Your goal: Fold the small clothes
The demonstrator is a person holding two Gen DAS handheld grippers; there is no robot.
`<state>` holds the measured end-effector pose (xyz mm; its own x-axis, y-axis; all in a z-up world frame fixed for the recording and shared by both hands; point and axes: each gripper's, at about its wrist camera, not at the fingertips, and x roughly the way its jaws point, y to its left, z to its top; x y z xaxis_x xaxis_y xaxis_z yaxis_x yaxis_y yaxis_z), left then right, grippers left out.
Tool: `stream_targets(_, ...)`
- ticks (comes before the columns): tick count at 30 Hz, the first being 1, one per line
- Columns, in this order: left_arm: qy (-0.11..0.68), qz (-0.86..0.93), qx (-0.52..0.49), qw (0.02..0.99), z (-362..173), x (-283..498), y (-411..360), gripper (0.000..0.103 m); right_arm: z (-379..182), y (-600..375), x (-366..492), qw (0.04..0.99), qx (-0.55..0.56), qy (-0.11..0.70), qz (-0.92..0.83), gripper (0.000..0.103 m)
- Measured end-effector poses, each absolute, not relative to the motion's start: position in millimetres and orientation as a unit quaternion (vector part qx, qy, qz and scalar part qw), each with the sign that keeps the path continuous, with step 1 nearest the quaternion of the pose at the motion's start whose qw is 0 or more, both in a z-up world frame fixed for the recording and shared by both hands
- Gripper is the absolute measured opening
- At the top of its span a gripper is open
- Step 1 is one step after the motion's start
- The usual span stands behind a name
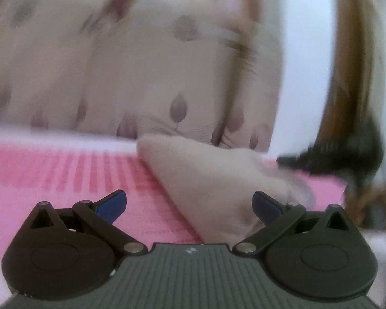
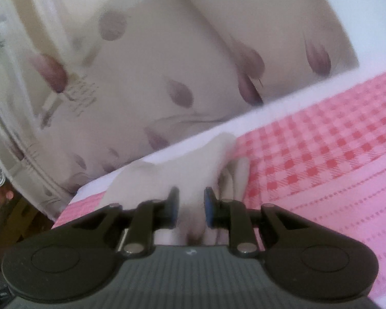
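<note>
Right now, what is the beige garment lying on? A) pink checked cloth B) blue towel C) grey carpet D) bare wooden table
A: the beige garment rests on the pink checked cloth, which shows around it in both wrist views.

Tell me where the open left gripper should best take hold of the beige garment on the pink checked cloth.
Probably the garment's near edge, just ahead of the left gripper, coming in low along the pink checked cloth. The fabric lies there in a thick wedge, easier to pinch than its flat far corner.
</note>
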<state>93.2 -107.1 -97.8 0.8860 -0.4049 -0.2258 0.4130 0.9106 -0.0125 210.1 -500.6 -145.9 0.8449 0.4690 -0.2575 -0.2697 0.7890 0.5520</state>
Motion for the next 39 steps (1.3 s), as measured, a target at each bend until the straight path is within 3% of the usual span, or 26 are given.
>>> stream_targets(5,0.062,-0.185,0.181,0.964,-110.4,67.3,-177.2,0.103,-148.6,-485.5,196.2,0.934,0.220,0.205,0.193,0.021)
stream_targets(10,0.074,-0.119,0.241,0.960,-127.6,77.2,-219.0,0.103,-166.3,-471.4,202.8,0.936,0.203,0.218,0.187,0.020)
stream_targets(16,0.177,-0.020,0.187,0.966,-128.6,129.0,-216.2,0.103,-176.6,-474.5,202.7,0.933,0.214,0.217,0.190,0.020)
stream_targets(22,0.223,0.018,0.076,0.972,-133.5,119.6,-148.2,0.103,-175.8,-469.6,204.5,0.936,0.186,0.236,0.184,0.020)
stream_targets(30,0.156,-0.038,0.130,0.978,-122.1,77.3,-150.9,0.103,-174.3,-470.4,198.1,0.936,0.171,0.241,0.192,0.020)
stream_targets(35,0.096,-0.089,0.083,0.988,-87.2,60.7,-149.2,0.103,-174.3,-481.0,191.1,0.935,0.196,0.223,0.195,0.023)
stream_targets(39,0.078,-0.136,0.053,0.986,-81.2,97.6,-163.6,0.103,-165.6,-481.7,178.7,0.949,0.193,0.182,0.170,0.028)
